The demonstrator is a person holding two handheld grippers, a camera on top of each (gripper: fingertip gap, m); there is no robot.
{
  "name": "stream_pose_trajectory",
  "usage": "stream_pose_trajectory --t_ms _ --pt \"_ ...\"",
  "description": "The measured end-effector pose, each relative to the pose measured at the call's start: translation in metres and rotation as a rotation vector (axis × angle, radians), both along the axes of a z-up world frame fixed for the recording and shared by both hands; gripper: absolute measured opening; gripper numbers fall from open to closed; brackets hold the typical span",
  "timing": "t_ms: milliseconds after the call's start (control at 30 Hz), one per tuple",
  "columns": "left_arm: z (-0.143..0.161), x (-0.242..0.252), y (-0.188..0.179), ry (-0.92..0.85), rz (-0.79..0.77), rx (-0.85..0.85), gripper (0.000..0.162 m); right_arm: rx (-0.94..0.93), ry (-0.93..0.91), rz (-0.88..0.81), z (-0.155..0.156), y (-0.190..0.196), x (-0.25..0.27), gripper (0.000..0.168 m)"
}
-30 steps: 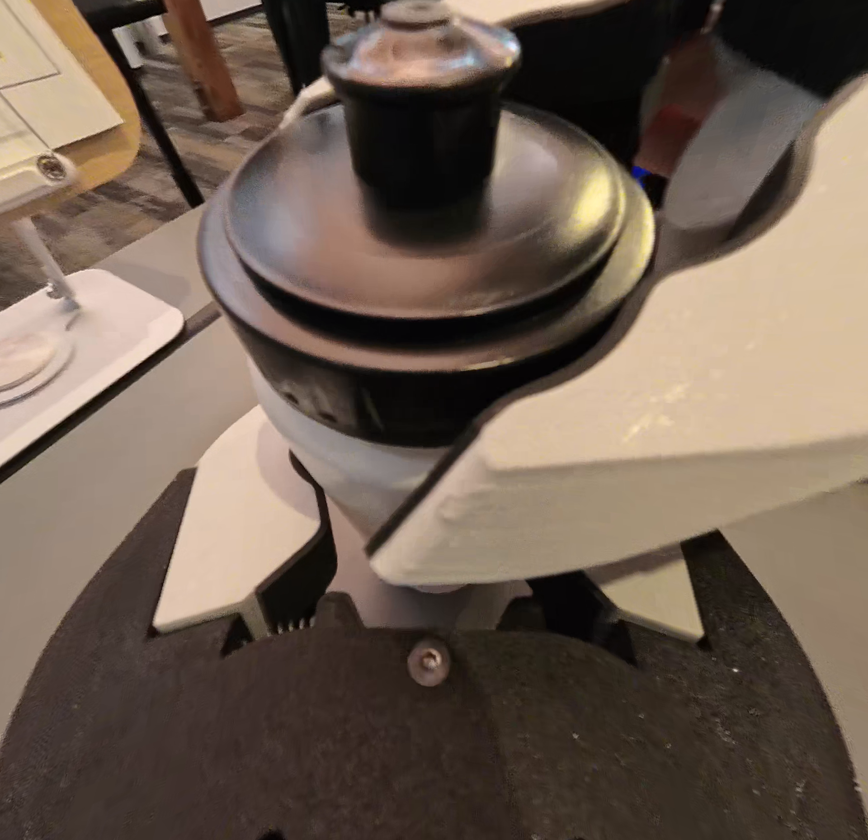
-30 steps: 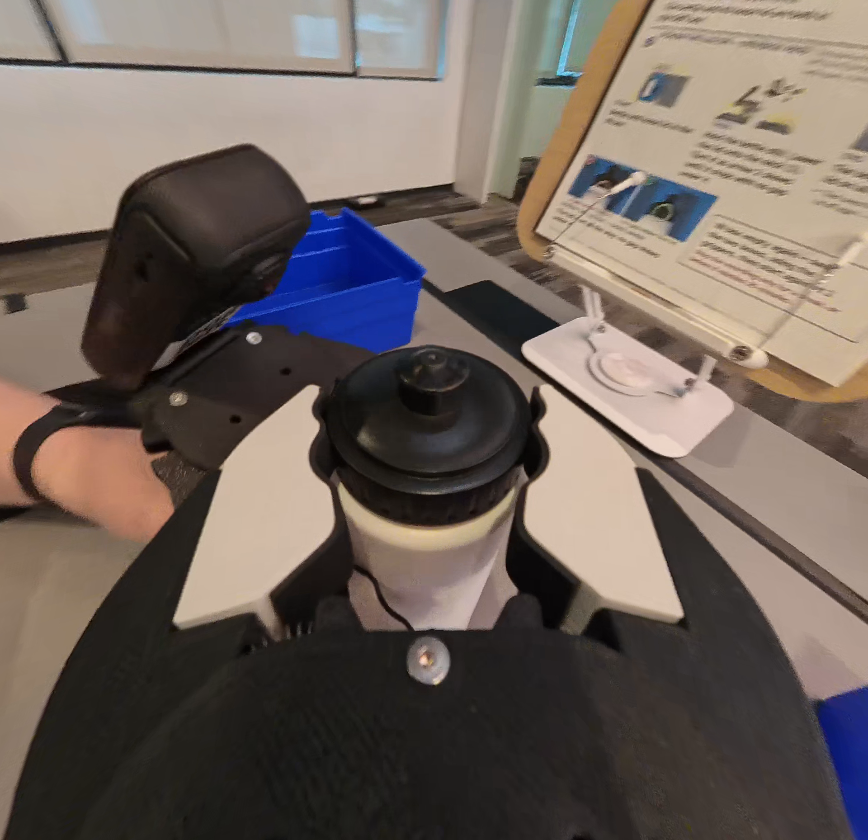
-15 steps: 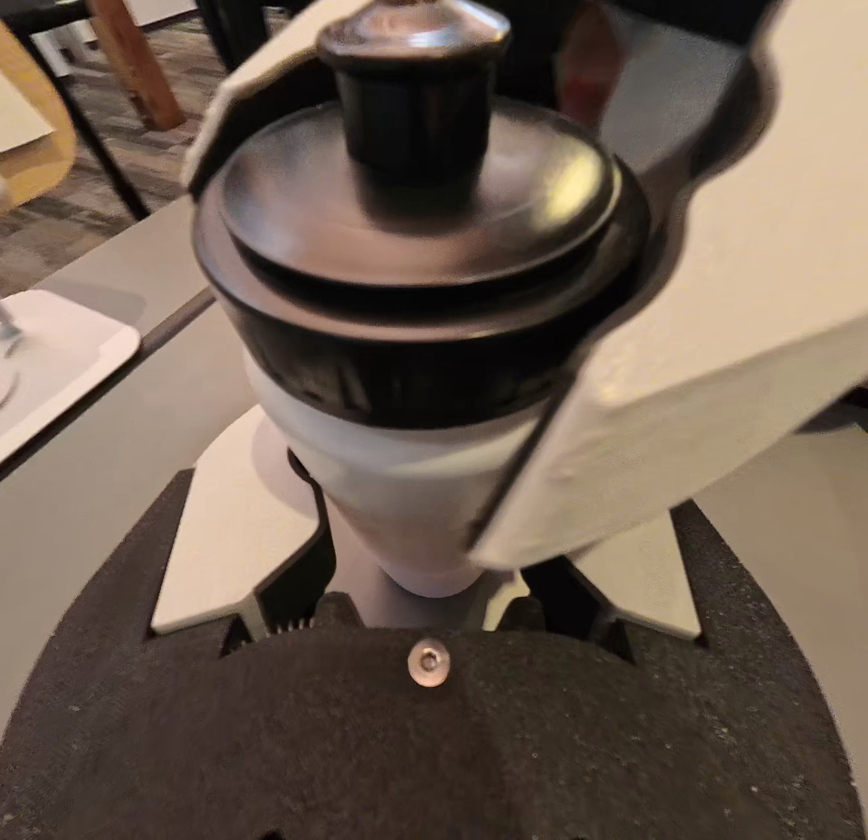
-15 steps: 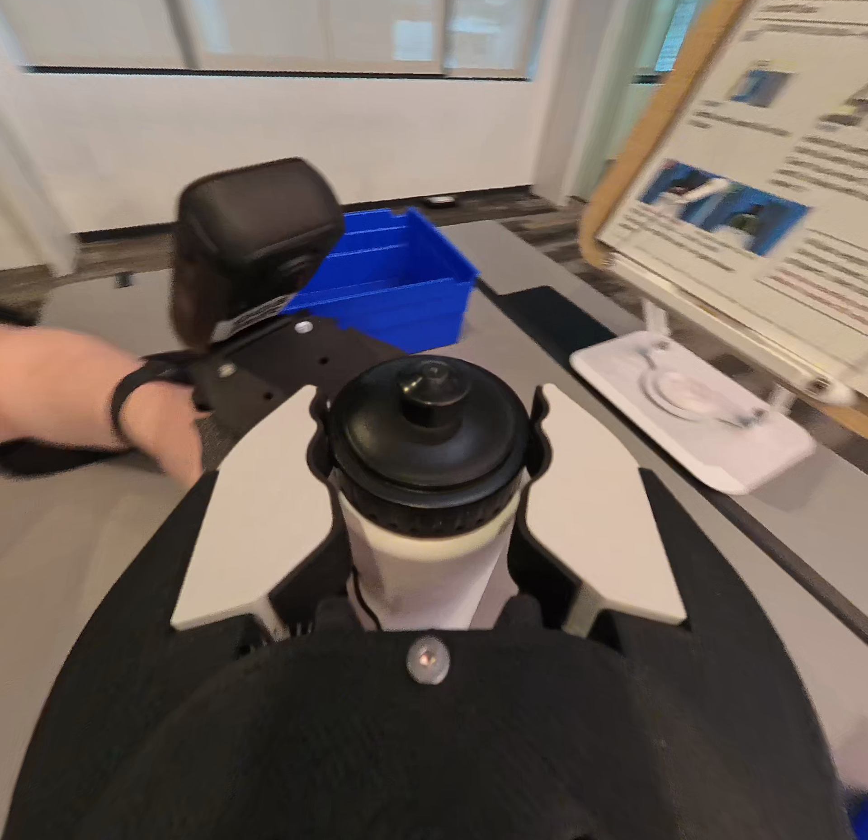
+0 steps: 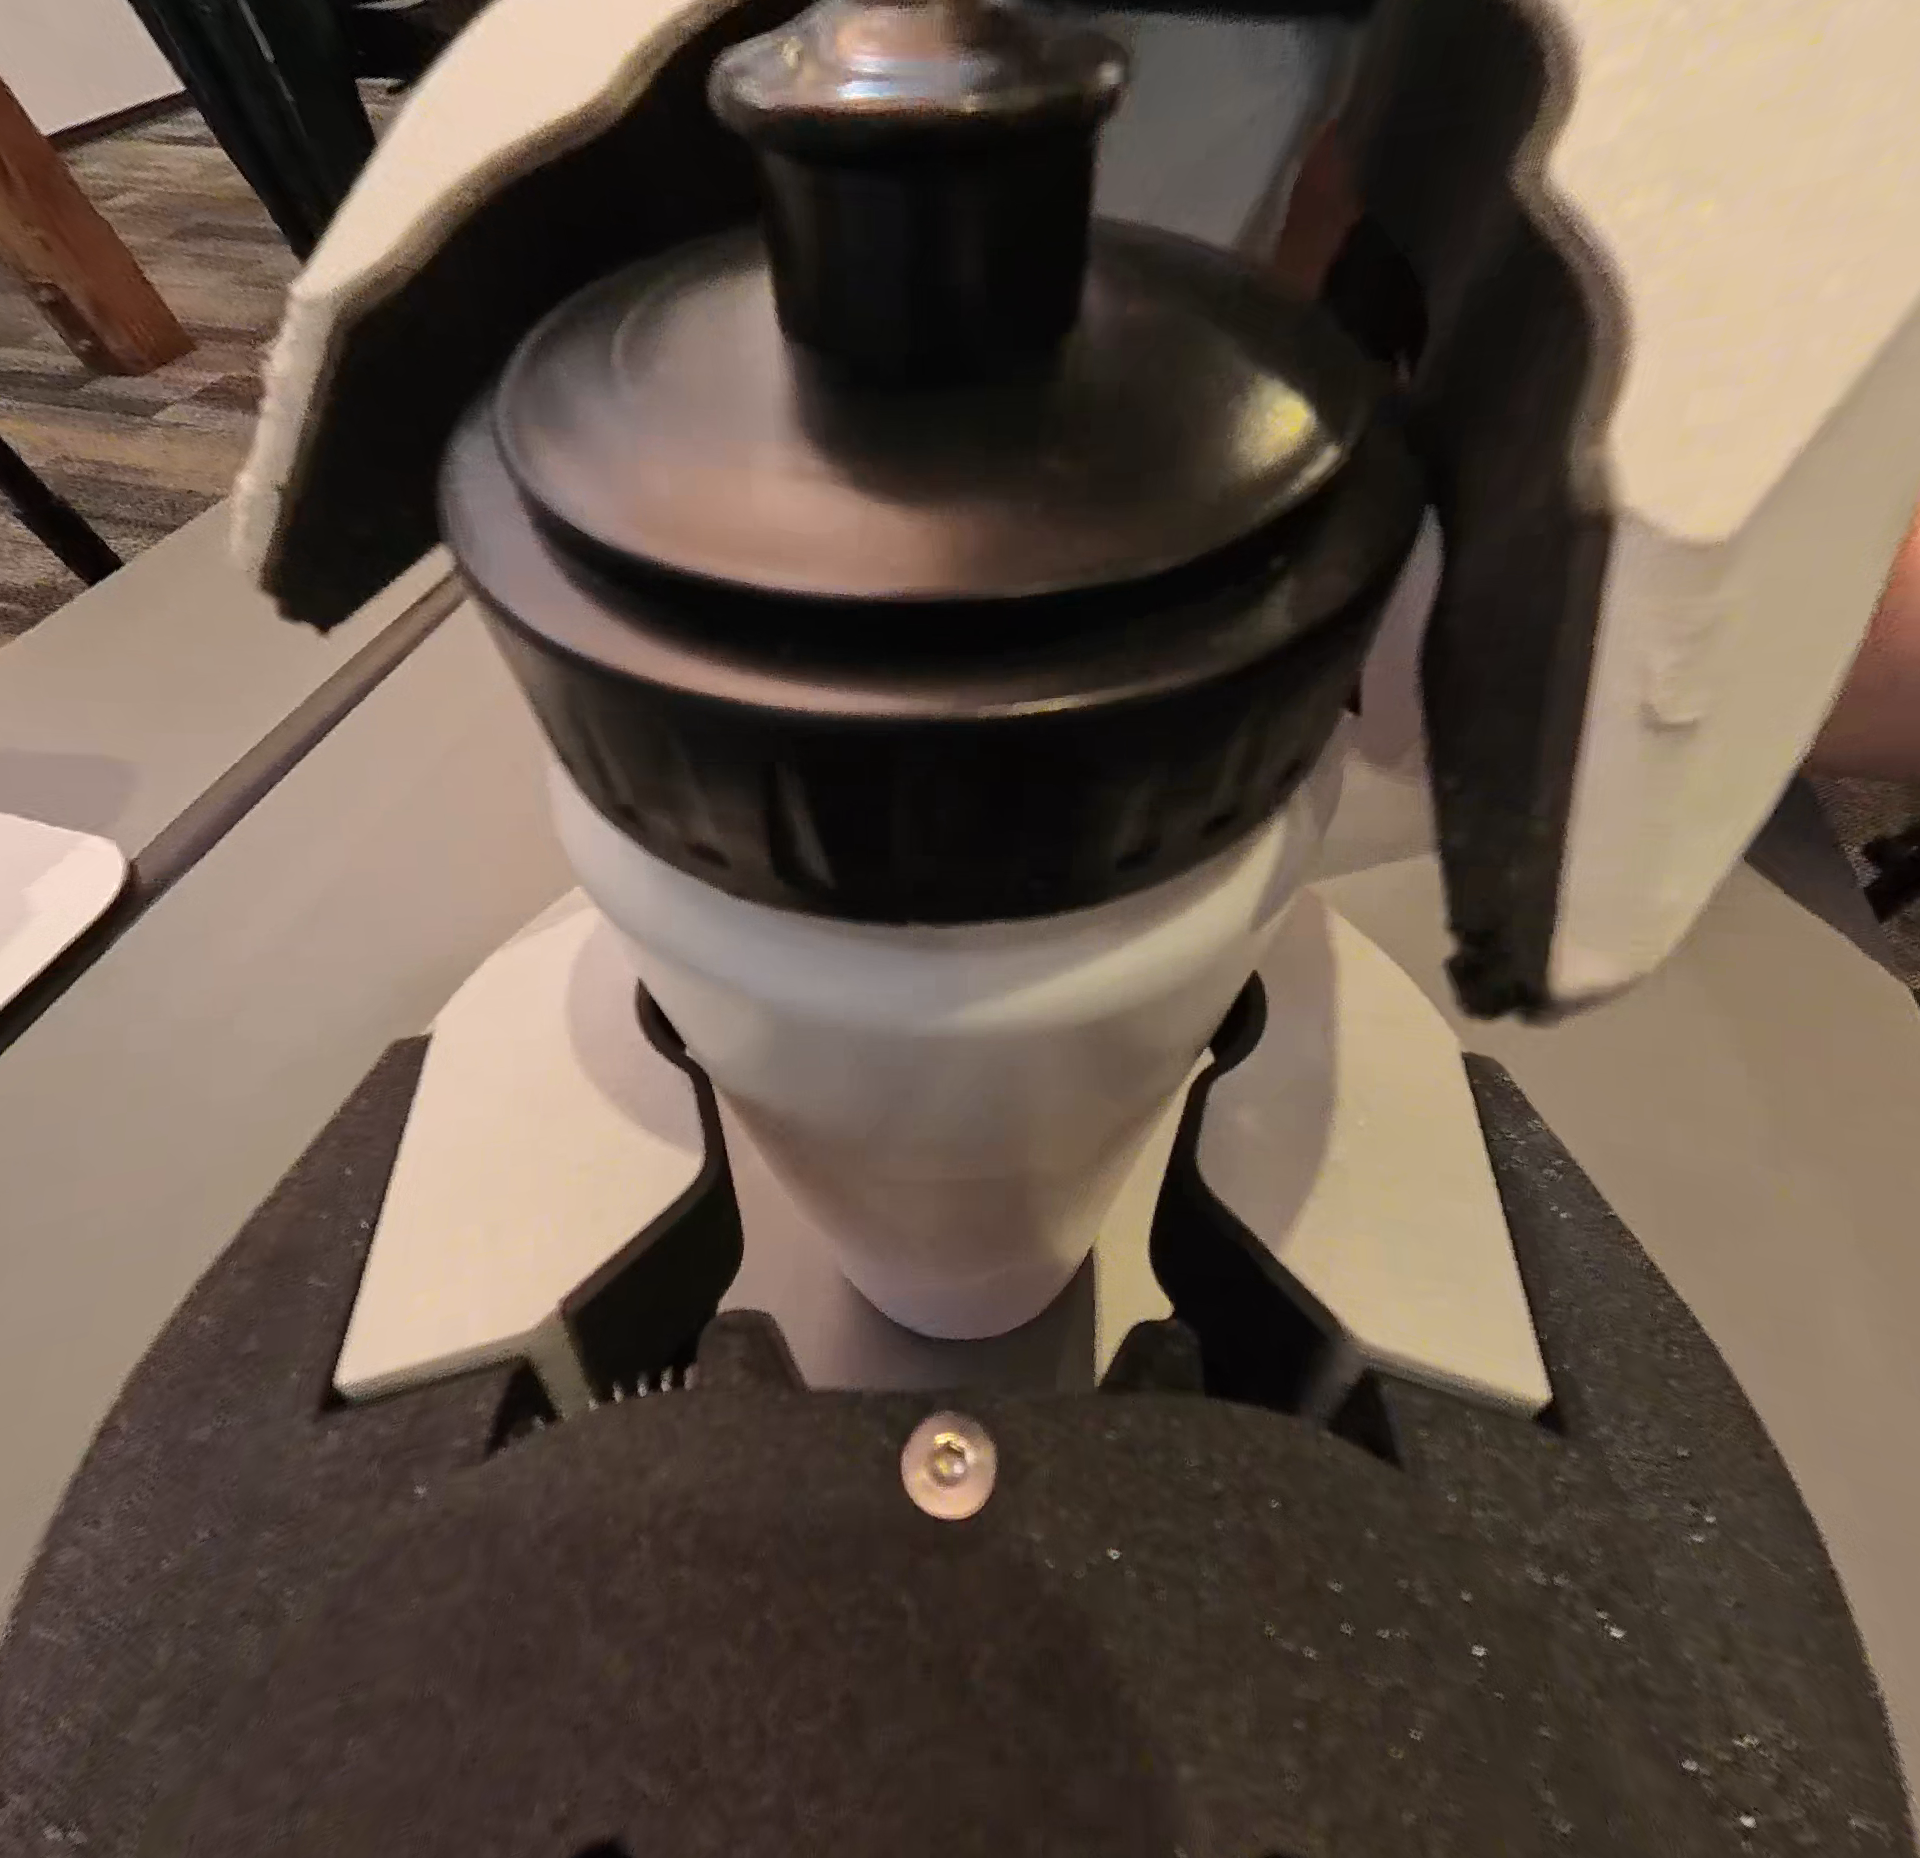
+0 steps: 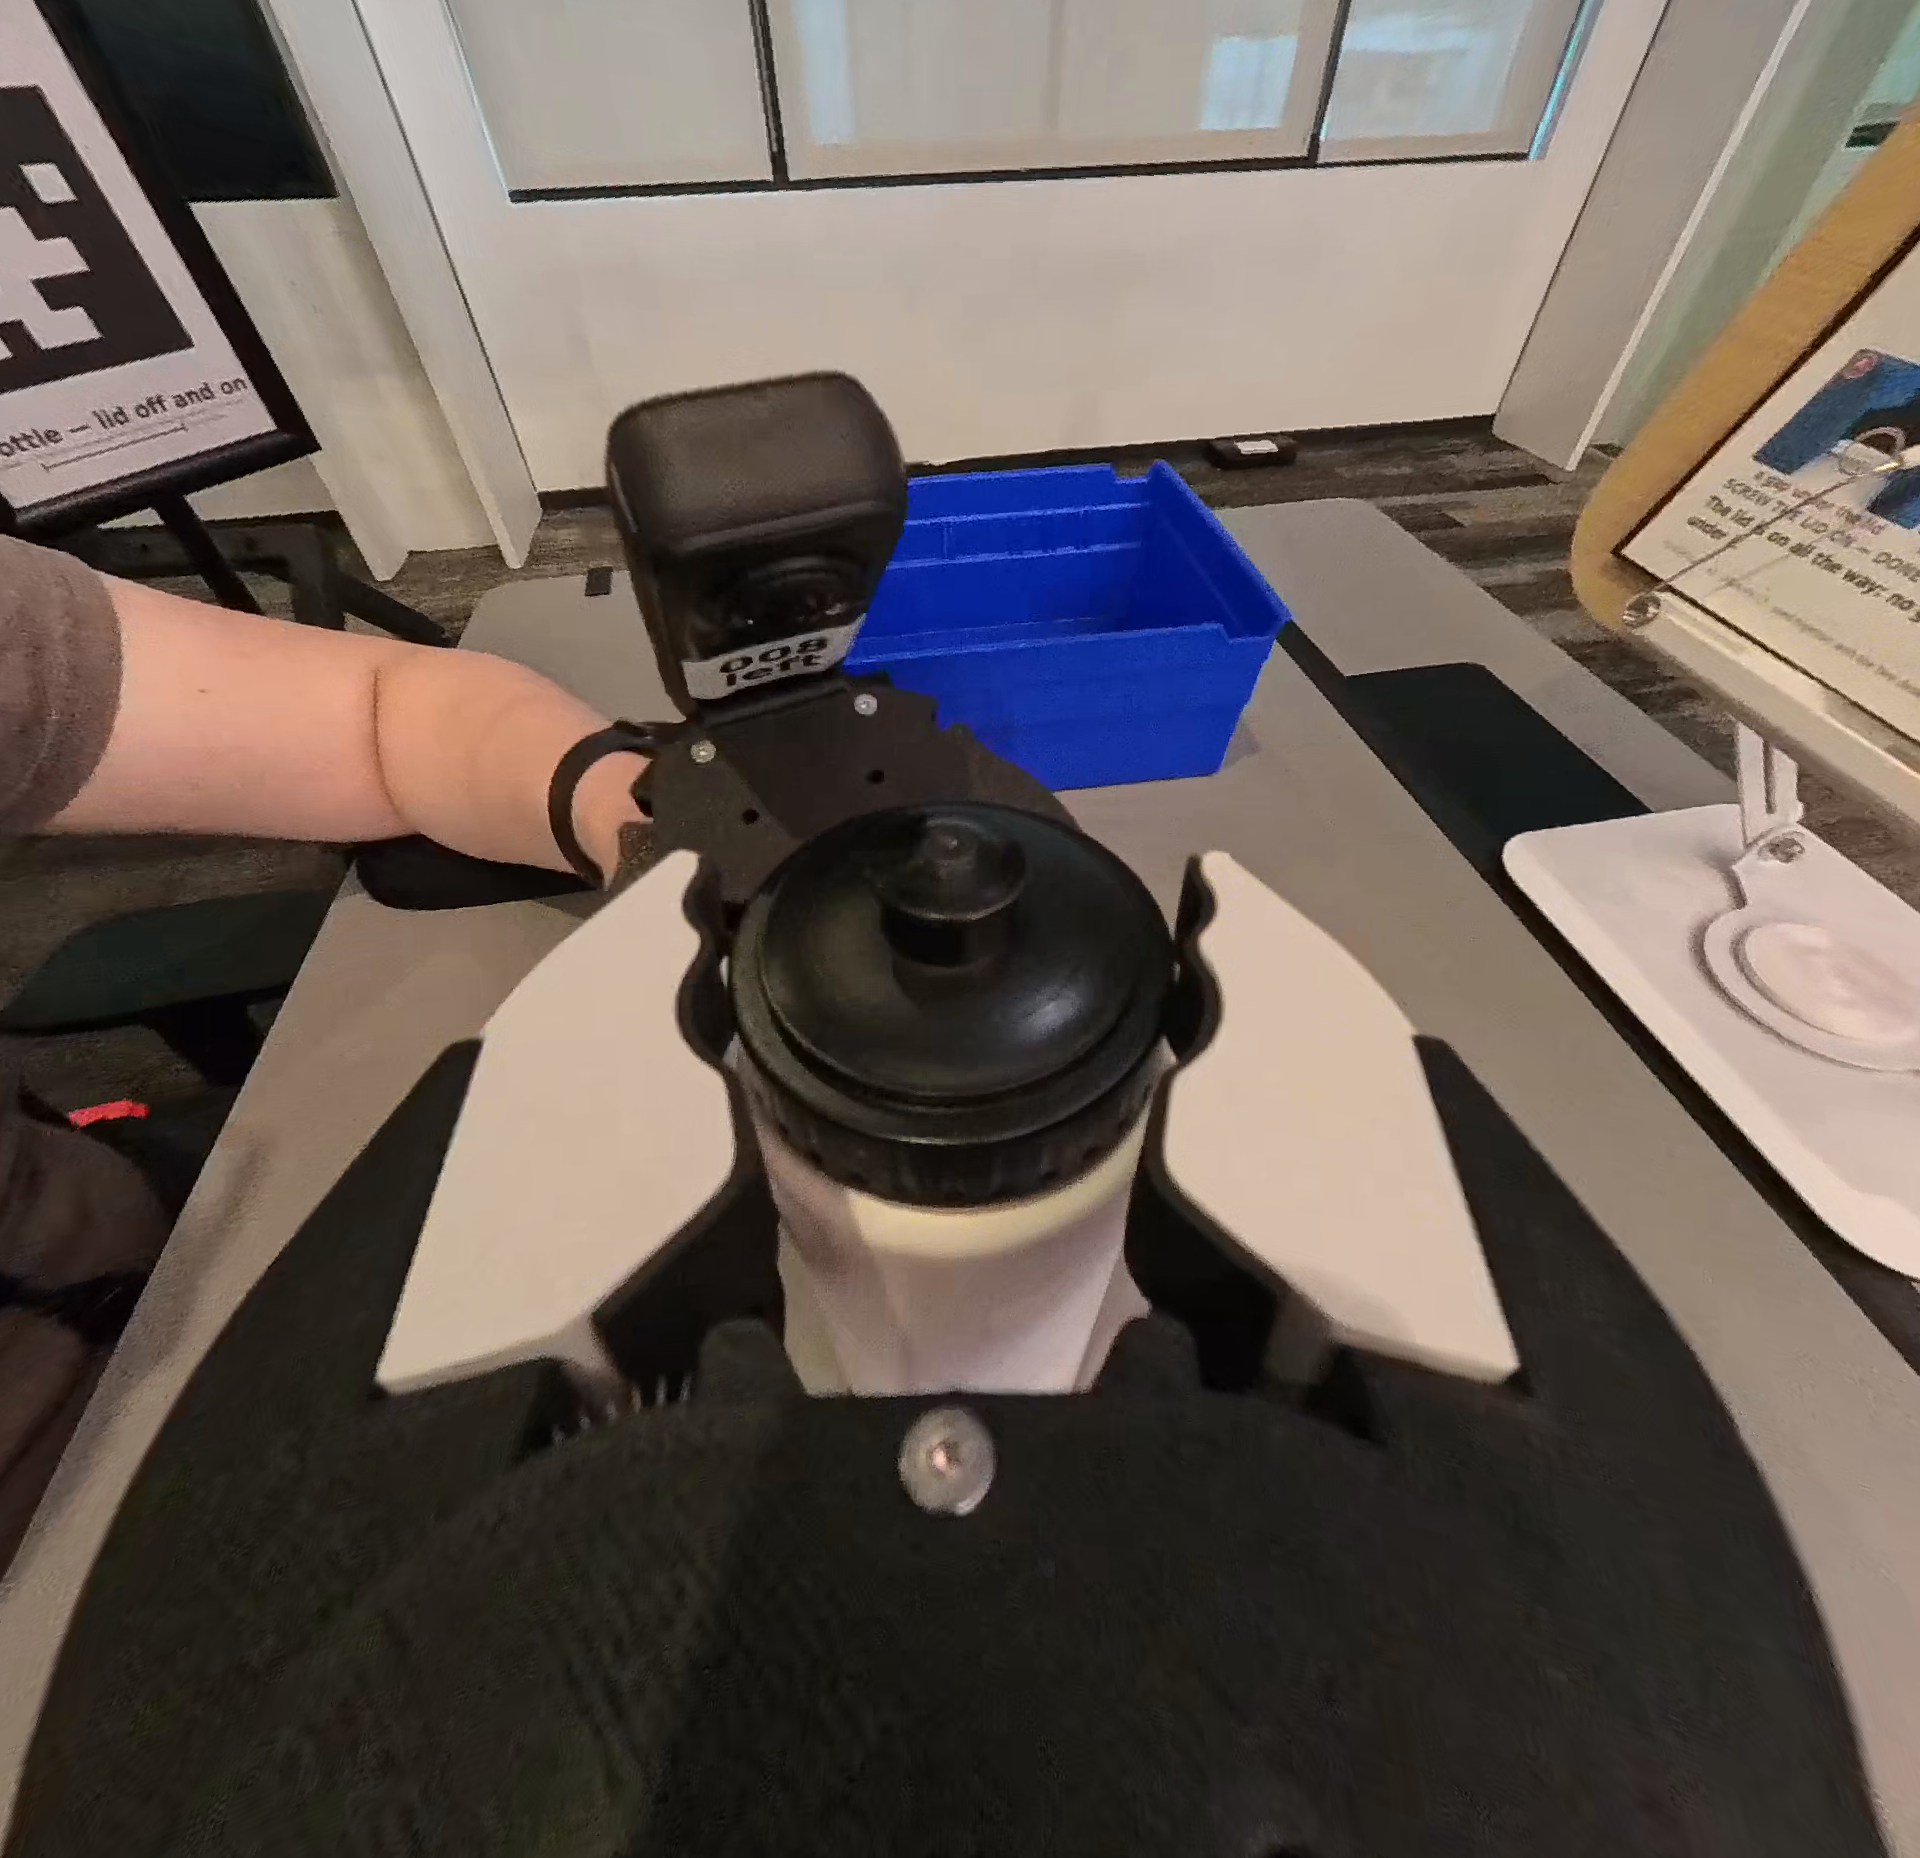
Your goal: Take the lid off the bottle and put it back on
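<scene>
The left tool (image 5: 956, 1102) clamps the white bottle (image 5: 935, 1060); the right tool (image 6: 940, 987), spread, straddles the black lid (image 6: 951, 987) without touching; closing off-centre risks slipping.

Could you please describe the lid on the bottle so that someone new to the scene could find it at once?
Start at the grey table with the blue bin at its far end. Nearer stands a white bottle, framed by the white fingers of the right tongs. The lid is the black ribbed cap on top, with a pull spout, the only round black piece here.
</scene>
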State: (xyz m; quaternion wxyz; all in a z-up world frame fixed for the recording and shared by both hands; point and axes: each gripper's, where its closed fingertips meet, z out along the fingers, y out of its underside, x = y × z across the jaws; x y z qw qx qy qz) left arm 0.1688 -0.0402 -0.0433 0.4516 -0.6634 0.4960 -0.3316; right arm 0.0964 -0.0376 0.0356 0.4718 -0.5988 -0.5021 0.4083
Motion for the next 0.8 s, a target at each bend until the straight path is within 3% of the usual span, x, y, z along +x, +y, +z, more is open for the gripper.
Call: stream_pose_trajectory --t_ms 233,367,433,533,667,800 --pt "-0.001 -0.007 0.026 0.044 0.262 0.028 0.101 0.026 0.027 -0.482 0.001 0.027 0.008 0.085" --pt "-0.006 -0.009 0.024 0.112 0.215 0.083 0.1 0.015 0.02 -0.311 0.003 0.021 0.008 0.083" --pt "-0.007 -0.007 0.016 0.089 0.125 0.046 0.1 0.044 0.006 -0.129 0.002 0.01 0.008 0.083" --pt "-0.009 -0.002 0.007 0.069 0.049 0.001 0.098 0.079 -0.021 -0.026 -0.005 0.003 0.011 0.083" --pt "-0.009 -0.003 0.01 0.06 0.056 0.001 0.098 0.078 -0.021 -0.089 -0.005 0.008 0.008 0.084" --pt "-0.009 -0.011 0.028 0.079 0.231 0.014 0.098 0.06 -0.019 -0.378 -0.008 0.027 0.007 0.084"
